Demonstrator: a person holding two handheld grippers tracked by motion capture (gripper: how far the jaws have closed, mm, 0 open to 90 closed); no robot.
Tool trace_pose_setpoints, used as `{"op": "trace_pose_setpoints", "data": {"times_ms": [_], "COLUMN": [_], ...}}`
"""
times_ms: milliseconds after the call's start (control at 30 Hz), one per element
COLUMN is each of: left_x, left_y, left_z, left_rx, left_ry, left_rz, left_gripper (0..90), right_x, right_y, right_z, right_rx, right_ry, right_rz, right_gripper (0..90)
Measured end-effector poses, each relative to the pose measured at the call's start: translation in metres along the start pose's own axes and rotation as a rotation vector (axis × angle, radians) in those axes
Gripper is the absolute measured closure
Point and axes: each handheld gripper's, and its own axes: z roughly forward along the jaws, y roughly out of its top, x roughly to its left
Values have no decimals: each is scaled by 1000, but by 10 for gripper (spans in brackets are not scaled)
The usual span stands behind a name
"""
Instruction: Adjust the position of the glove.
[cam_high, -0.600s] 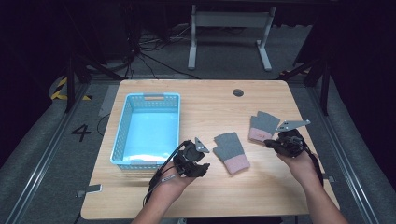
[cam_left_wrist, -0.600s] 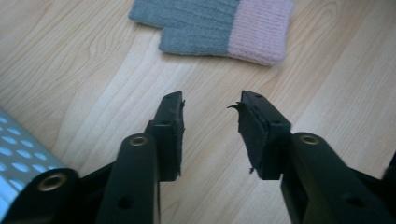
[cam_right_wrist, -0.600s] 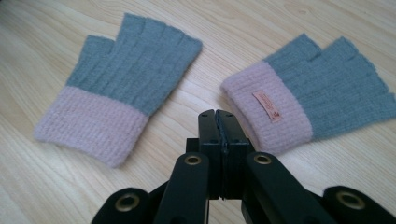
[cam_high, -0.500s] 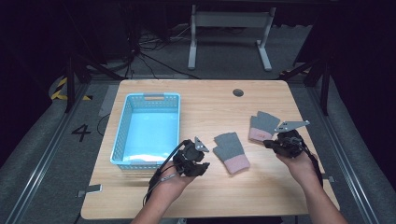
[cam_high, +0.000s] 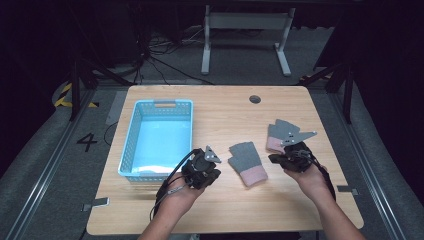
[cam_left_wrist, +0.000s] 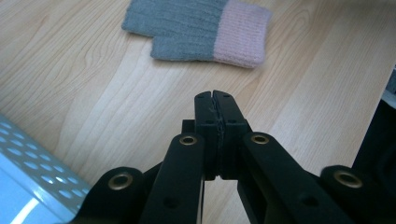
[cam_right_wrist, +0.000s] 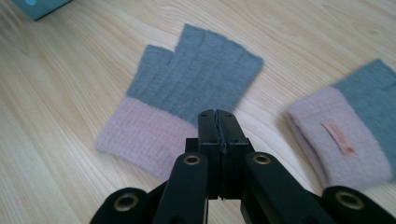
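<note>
Two grey gloves with pink cuffs lie flat on the bench: one glove (cam_high: 247, 163) between the grippers, the second glove (cam_high: 279, 135) beside the right gripper (cam_right_wrist: 217, 114). Left gripper (cam_left_wrist: 215, 98) and right both have jaws pressed together, empty

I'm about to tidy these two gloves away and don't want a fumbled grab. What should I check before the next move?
1. Left gripper empty, jaws shut: not ok for grasping, open first.
2. Right gripper empty, jaws shut: not ok, open first.
3. Middle glove lies flat, free of the grippers: ok.
4. Right-hand glove partly hidden by the right gripper's plate in the high view, lies flat in the right gripper view: ok.
5. Blue basket empty, upright: ok.
6. Cables snag-free: cannot tell.
</note>
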Motion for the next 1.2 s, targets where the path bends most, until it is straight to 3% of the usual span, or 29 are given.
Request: {"op": "trace_pose_setpoints", "data": {"times_ms": [367,500,667,800,1200], "left_x": [4,4,7,8,13], "left_y": [-6,-6,-5,-4,-3], "left_z": [-3,-1,-4,-5,-7], "left_rx": [8,15,8,6,-5], "left_ry": [11,10,20,19,-1], "left_rz": [-22,-15,-36,-39,-40], "left_gripper": [892,891,887,881,843], "right_x": [20,25,30,32,43], "right_y": [30,36,42,47,60], "right_z": [29,40,52,61,90], "right_rx": [12,35,68,91,143], "right_ry": [43,55,82,107,106], "right_rz": [-38,-48,-69,-60,-67], "right_gripper": [899,899,898,898,899]}}
